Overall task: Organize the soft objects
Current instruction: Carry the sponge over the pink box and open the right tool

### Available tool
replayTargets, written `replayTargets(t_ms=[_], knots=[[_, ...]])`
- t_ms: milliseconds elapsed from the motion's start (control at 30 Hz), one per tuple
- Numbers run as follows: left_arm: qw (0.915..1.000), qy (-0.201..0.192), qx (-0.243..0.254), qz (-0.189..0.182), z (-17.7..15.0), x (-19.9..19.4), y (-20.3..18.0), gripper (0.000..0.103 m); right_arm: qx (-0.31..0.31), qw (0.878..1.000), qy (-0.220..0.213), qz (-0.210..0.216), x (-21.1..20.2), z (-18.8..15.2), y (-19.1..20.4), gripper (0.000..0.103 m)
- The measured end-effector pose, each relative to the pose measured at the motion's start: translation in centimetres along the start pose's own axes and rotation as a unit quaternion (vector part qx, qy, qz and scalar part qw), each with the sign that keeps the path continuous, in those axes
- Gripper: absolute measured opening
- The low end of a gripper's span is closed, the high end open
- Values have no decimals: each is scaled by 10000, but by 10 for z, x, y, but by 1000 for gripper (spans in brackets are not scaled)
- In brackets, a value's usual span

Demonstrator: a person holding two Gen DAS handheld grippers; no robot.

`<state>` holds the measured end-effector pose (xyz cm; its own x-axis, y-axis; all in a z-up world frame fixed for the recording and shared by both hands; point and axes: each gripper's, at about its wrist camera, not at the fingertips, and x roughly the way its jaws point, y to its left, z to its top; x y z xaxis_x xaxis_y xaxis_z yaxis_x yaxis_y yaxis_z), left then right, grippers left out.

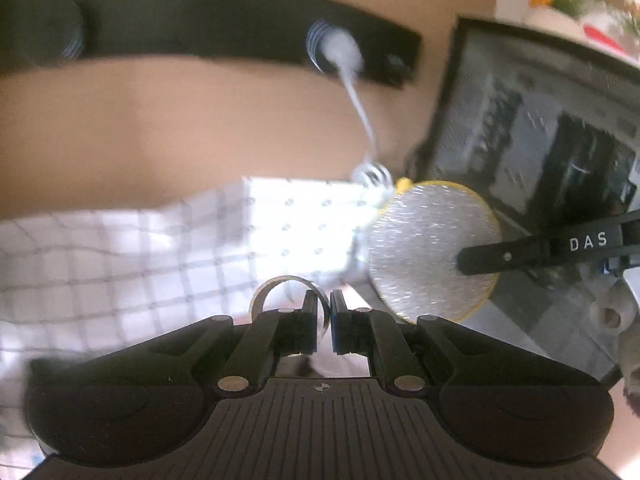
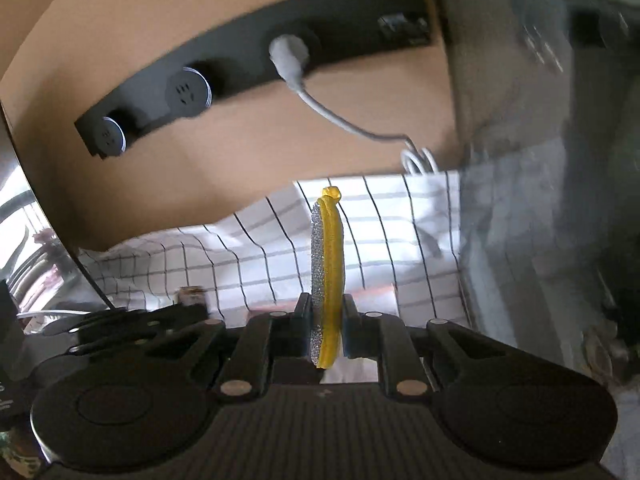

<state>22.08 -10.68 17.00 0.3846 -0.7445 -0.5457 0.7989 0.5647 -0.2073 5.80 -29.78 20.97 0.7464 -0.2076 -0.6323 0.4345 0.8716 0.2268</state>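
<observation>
I find the round scrub pad (image 2: 329,272), silver face and yellow backing, clamped edge-on in my right hand-held gripper (image 2: 326,332), held up in front of the checked cloth (image 2: 248,256). My left hand-held gripper (image 1: 324,320) is closed on a thin metal ring (image 1: 280,284); what hangs from it is blurred, possibly cloth. Progress: pad lifted, not yet placed (no destination visible), cloth unsorted on the surface (image 1: 160,140). Legible writing: "DAS" on the right gripper's finger (image 1: 560,248). A socket strip (image 2: 256,64) sits behind.
</observation>
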Motion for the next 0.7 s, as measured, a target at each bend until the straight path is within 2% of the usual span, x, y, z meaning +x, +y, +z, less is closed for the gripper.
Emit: replayTargets(t_ms=[100,167,233,267,300,367,433,533,600,700], knots=[[9987,270,-310,-305,-10,23,-5,9,-81,9999,76,-65,6,-10,-5,14],[9944,392,-806,-554,-19,41,-1,11,-239,9996,42,-118,6,-17,-5,14],[9891,820,-1151,-403,-26,58,2,13,-366,9993,39,-104,5,-21,-4,14],[9873,1046,-1164,-272,-32,68,2,14,-409,9991,53,-75,6,-23,-2,14],[9867,1208,-1074,-146,-37,76,0,14,-431,9990,68,-49,7,-24,-1,14],[9881,1317,-794,7,-45,82,-6,22,-447,9989,106,7,11,-26,1,14],[9912,1239,-414,232,-49,78,-15,22,-429,9989,156,91,15,-27,1,14],[9942,1027,84,323,-49,66,-27,23,-422,9986,252,216,24,-30,3,14],[9960,818,152,310,-47,54,-29,23,-479,9982,323,174,34,-32,5,14],[9975,580,-113,399,-41,33,-23,23,-668,9973,289,-90,46,-34,10,14]])
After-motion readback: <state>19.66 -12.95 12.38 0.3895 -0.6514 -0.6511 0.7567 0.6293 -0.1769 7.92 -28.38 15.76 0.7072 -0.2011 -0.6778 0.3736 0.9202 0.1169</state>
